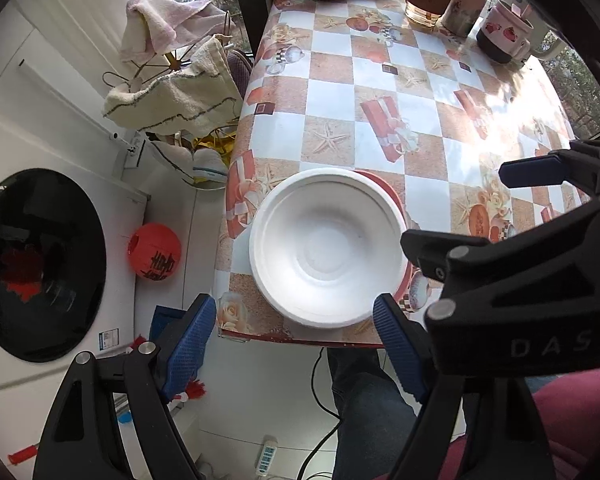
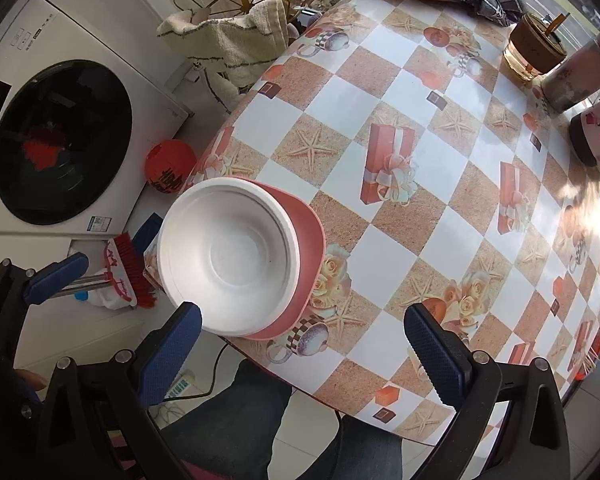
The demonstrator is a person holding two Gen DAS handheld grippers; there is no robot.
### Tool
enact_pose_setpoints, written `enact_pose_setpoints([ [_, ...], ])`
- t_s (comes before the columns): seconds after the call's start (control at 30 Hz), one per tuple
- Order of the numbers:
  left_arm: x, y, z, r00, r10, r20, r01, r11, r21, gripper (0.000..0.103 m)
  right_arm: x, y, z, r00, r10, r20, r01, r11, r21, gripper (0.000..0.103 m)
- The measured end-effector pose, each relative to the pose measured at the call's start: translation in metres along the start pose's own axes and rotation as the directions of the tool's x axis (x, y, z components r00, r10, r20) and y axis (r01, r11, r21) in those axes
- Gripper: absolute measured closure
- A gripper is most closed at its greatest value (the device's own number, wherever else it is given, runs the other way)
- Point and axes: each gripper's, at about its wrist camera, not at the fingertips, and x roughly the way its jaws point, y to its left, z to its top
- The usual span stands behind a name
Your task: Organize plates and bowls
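Bowl (image 1: 328, 246) sits nested in pink plate (image 2: 310, 240)

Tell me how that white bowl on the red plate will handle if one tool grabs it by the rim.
The white bowl looks like moulded foam or pulp, so probably very light and easy to lift. Its thin matte rim may dent or crack under a hard pinch. Sitting loosely on the red plate near the table edge, it could slide if nudged.

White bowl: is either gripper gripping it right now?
No. The white bowl sits in the pink dish on the table, with both grippers open and clear of it.
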Motion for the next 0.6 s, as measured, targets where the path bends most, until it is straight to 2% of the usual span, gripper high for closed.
enact_pose_setpoints([
  [0.1,-0.0016,-0.0045,-0.0002,1.000,0.000,0.000,0.000,1.000,0.009,0.019,0.0063,0.0001,-0.0014,1.000,-0.002,-0.031,0.002,1.000,0.001,0.001],
  [0.3,-0.0013,-0.0099,-0.0029,1.000,0.022,-0.008,-0.022,0.999,0.030,0.019,0.0000,-0.0009,-0.0074,1.000,0.015,-0.028,-0.015,1.000,0.008,0.001],
  [0.6,0.0012,-0.0070,-0.0036,1.000,0.021,-0.020,-0.021,1.000,0.013,0.019,0.0006,-0.0003,-0.0081,0.999,0.015,-0.034,-0.015,1.000,0.006,0.001],
])
